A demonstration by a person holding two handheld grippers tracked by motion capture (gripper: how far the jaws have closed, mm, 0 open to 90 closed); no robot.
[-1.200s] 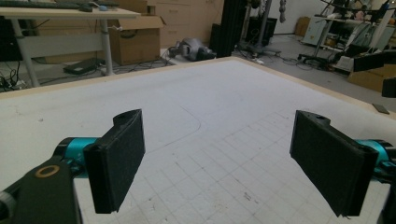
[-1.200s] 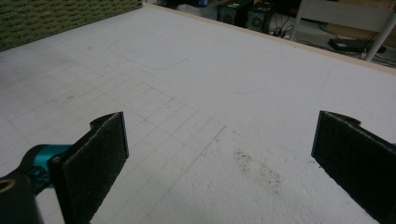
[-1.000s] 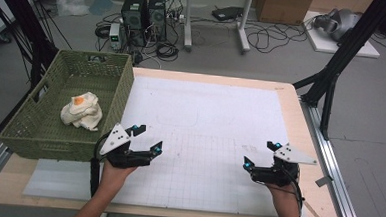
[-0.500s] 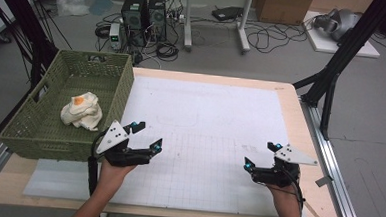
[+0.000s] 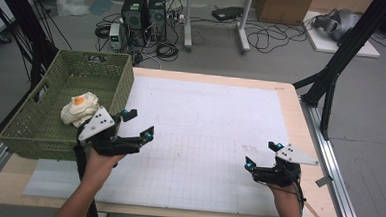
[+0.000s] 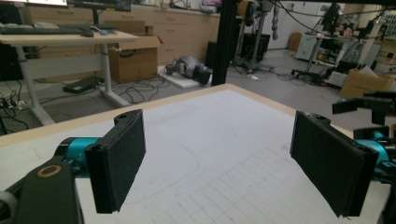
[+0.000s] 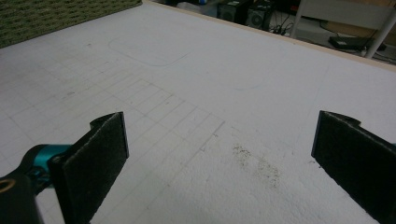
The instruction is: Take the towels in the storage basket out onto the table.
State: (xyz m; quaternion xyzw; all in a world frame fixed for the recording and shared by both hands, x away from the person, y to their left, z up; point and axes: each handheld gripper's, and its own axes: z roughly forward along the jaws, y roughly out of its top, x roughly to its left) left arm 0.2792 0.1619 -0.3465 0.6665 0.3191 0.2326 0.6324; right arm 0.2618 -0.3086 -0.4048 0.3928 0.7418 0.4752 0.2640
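Over on the left, the cream cloth bundle (image 5: 80, 108) is lying inside the green basket (image 5: 39, 130), against its right wall. Just beside that wall, the left gripper (image 5: 137, 123) is hovering over the white surface (image 5: 215, 119) with jaws spread wide, gripping nothing. Far across, the right gripper (image 5: 263, 155) is sitting low near the front edge, jaws wide apart too, nothing between them.

Black hand-held gripper (image 5: 136, 123), teal joints, grey triangular plate
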